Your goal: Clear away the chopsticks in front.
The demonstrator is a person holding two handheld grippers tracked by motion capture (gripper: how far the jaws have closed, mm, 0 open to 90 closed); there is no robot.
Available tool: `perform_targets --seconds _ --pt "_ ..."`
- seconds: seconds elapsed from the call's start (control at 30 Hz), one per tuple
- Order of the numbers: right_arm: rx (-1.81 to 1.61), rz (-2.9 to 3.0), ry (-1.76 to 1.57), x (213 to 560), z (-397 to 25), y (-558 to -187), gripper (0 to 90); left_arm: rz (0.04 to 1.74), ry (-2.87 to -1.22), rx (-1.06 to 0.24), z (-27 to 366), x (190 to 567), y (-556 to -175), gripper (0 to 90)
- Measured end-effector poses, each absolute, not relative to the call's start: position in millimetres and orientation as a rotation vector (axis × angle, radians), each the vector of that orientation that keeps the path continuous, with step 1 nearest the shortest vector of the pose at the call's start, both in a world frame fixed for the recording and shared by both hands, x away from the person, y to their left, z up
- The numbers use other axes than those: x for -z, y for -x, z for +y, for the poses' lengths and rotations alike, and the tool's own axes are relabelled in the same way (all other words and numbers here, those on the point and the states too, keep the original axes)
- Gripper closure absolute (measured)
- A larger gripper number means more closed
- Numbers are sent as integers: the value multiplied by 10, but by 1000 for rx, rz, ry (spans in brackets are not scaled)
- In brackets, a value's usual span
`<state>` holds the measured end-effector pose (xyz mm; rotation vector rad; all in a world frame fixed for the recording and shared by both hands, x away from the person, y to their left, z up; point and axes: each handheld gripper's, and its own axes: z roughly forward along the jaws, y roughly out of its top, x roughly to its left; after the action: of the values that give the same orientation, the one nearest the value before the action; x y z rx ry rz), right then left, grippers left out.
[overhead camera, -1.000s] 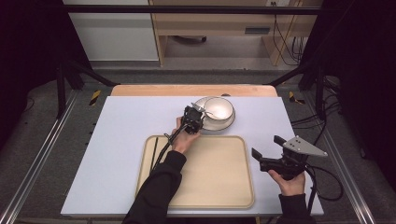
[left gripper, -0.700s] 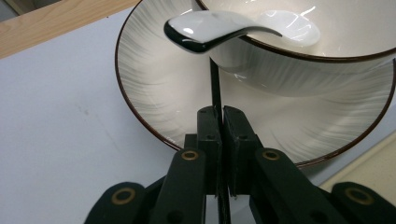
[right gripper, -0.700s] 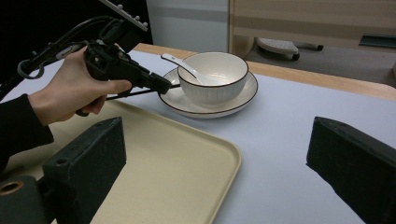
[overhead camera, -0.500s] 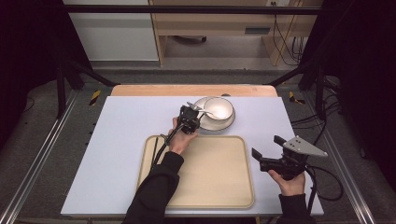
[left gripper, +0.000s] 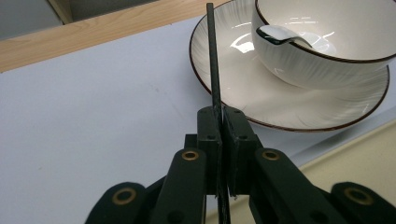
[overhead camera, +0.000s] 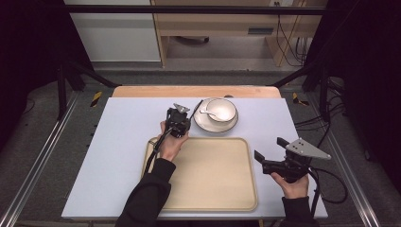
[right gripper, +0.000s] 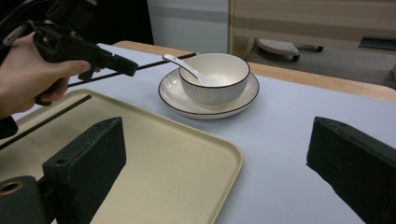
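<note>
My left gripper (overhead camera: 185,118) is shut on a thin black chopstick (left gripper: 212,60) just left of a white saucer (left gripper: 243,79). The stick's far end reaches over the saucer's rim. A white bowl (overhead camera: 221,111) sits on the saucer, and a white spoon (right gripper: 182,65) leans in the bowl. A second black chopstick (right gripper: 46,121) lies on the left part of the beige tray (overhead camera: 213,175), below the left hand. My right gripper (overhead camera: 269,149) hovers open with nothing between its jaws, just off the tray's right edge.
The tray and the saucer rest on a pale lilac mat (overhead camera: 118,142) over a wooden table (overhead camera: 142,91). Cables trail from both grippers. A wooden bench and floor cables lie beyond the table's far edge.
My left gripper has drawn a little to the left, away from the bowl, with the chopstick in it. The right gripper has not moved.
</note>
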<state>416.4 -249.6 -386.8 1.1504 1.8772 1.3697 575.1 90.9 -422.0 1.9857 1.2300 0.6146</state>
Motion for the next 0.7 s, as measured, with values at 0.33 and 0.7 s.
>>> perform_targets --seconds 0.33,0.7 --pt "-1367 1879 -1146 3871 -2480 -4163 48 1260 -1864 -659 1181 4124 -5307 850" --pt "-1364 1881 -1144 3872 -2462 -4153 48 1277 -1730 -715 1379 4094 -4739 850"
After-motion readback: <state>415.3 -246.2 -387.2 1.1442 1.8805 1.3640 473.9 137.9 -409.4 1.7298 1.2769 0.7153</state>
